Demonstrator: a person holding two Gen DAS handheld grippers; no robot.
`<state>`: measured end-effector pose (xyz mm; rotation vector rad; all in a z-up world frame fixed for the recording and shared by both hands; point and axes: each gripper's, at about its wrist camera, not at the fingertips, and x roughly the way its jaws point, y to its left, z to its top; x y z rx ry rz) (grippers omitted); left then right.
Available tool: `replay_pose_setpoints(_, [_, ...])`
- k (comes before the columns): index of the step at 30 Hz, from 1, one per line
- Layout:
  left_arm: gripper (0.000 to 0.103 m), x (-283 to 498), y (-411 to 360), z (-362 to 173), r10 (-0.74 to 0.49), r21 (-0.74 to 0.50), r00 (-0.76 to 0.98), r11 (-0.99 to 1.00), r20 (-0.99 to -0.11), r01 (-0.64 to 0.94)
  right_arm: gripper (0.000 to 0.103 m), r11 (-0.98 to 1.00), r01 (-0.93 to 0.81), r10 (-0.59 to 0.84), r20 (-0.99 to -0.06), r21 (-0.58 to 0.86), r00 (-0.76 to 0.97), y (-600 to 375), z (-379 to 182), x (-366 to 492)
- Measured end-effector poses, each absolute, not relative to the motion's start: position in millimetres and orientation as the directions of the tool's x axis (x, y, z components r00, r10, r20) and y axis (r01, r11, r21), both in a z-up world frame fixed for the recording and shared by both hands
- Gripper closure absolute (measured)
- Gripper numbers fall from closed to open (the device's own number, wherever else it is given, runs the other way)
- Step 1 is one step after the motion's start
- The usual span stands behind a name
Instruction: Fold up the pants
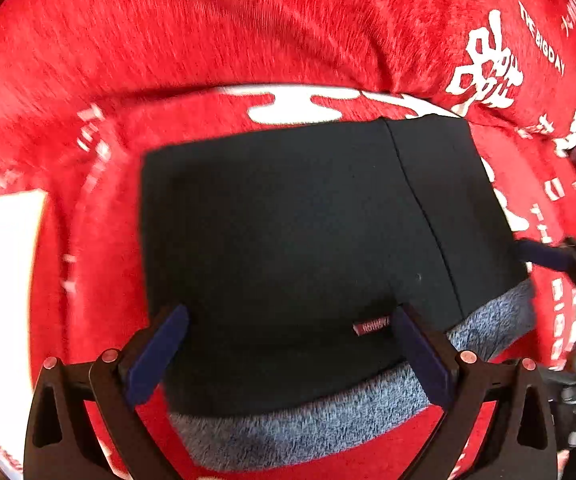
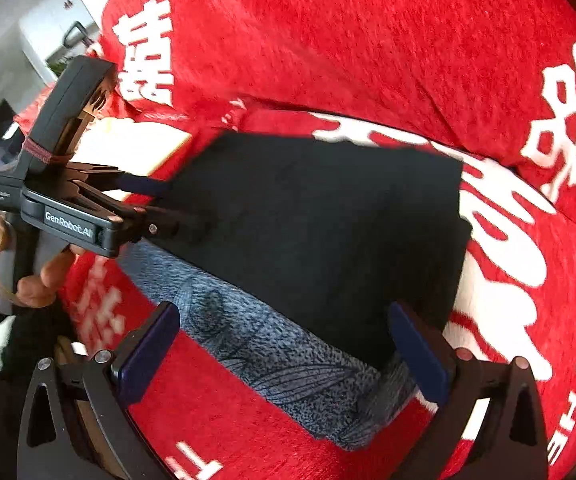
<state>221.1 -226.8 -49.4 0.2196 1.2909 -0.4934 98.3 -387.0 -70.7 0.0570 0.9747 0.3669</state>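
Two grippers: both are hovering at the near edge of the pants (image 1: 288, 240), which are lying as a compact black rectangle on the red cover (image 1: 208, 40).
Pants: they are sitting folded on the seat part of the cover, just below the back cushion, with a grey fleecy lining (image 1: 307, 424) showing along the near edge and a small red label (image 1: 371, 326) near it.
Left gripper (image 1: 288, 356): its jaws are standing wide apart, one blue pad on each side of the near edge, gripping nothing.
Right gripper (image 2: 284, 356): its jaws are also standing apart, straddling the lining strip, holding nothing that can be made out.
Left gripper in the right view (image 2: 160, 200): it is reaching toward the left side of the pants; whether its tips are touching the cloth cannot be told from here.
Hand (image 2: 28, 276): it is gripping the left tool's handle.
Done so far: judging by the neat square outline and the stacked layers, most of the folding looks finished.
Left to do: the lining is peeking out beyond the black top layer, so the edges are not lying flush; a last tuck, smoothing or squaring up probably remains.
Uncertain: whether one more fold is meant cannot be judged; both views are slightly blurred.
Next move: it is likely calling for a light pinch on the near edge without dragging the layers apart.
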Motion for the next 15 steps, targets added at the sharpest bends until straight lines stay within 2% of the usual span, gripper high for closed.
replay_pose_setpoints(3, [0.002, 199, -217, -26, -0.267, -0.134, 0.245, 0.881, -0.932, 0.454, 0.0, 0.963, -0.182, 0.267, -0.786, 0.199, 0.558, -382, -55, 84])
replay_pose_setpoints(5, [0.002, 188, -212, -18, -0.253, -0.106, 0.292, 0.892, -0.922, 0.439, 0.0, 0.975, -0.136, 0.223, -0.773, 0.176, 0.594, -377, -45, 72])
replay_pose_setpoints(7, [0.002, 186, -208, -16, -0.201, -0.062, 0.317, 0.915, -0.927, 0.398, 0.0, 0.995, -0.055, 0.1, -0.799, 0.083, 0.593, -367, -43, 63])
replay_pose_setpoints(9, [0.002, 188, -207, -20, -0.186, -0.069, 0.296, 0.929, -0.937, 0.363, 0.0, 1.0, 0.026, -0.008, -0.836, 0.007, 0.548, -362, -49, 62])
replay_pose_setpoints(15, [0.002, 182, -204, -17, -0.128, -0.015, 0.34, 0.948, -0.932, 0.318, 0.0, 0.99, 0.117, 0.001, -0.848, 0.074, 0.53, -357, -47, 62])
